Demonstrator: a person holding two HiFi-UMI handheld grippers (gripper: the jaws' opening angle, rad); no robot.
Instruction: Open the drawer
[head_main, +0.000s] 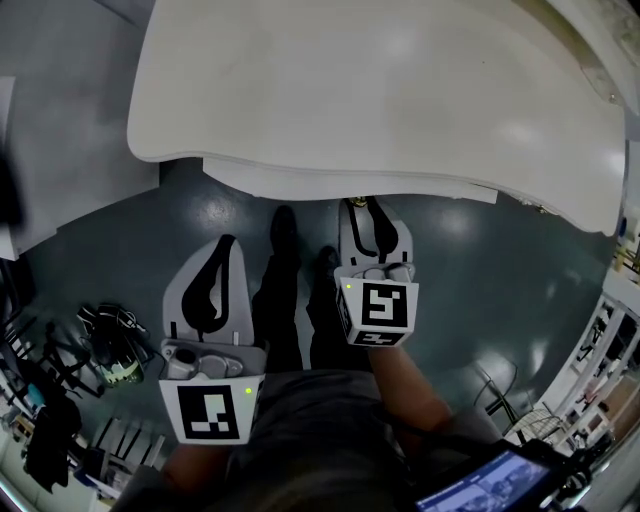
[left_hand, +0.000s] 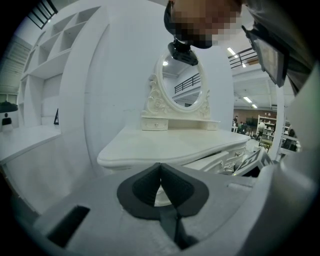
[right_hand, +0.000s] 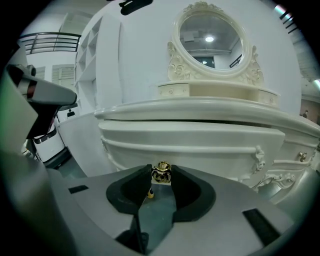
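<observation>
The drawer (right_hand: 200, 147) is the wide, curved white front directly under the top of the table (head_main: 380, 90). In the head view its front edge stands a little proud of the tabletop's rim. At its centre is a small gold and dark handle (right_hand: 162, 174). The right gripper (right_hand: 161, 169) has its two dark pads closed narrowly on that handle, one on each side. The left gripper (left_hand: 160, 167) is held back and to the left of the table, with its pad tips pressed together and nothing between them.

The only markings are the black-and-white square patterns on the right gripper's cube (head_main: 380, 310) and the left gripper's cube (head_main: 212, 410). They carry no letters. Distant shop fittings in the left gripper view are too small to read.

The table is glossy cream-white with carved scroll trim. Its top carries an oval mirror (right_hand: 209, 37) in an ornate frame, set on a low base with small drawers (right_hand: 175, 90). White open shelves (left_hand: 60, 35) stand against the pale wall beside it. The floor (head_main: 100, 250) is dark grey-green and smooth, with a tangle of dark gear (head_main: 110, 345) lying at the left.
</observation>
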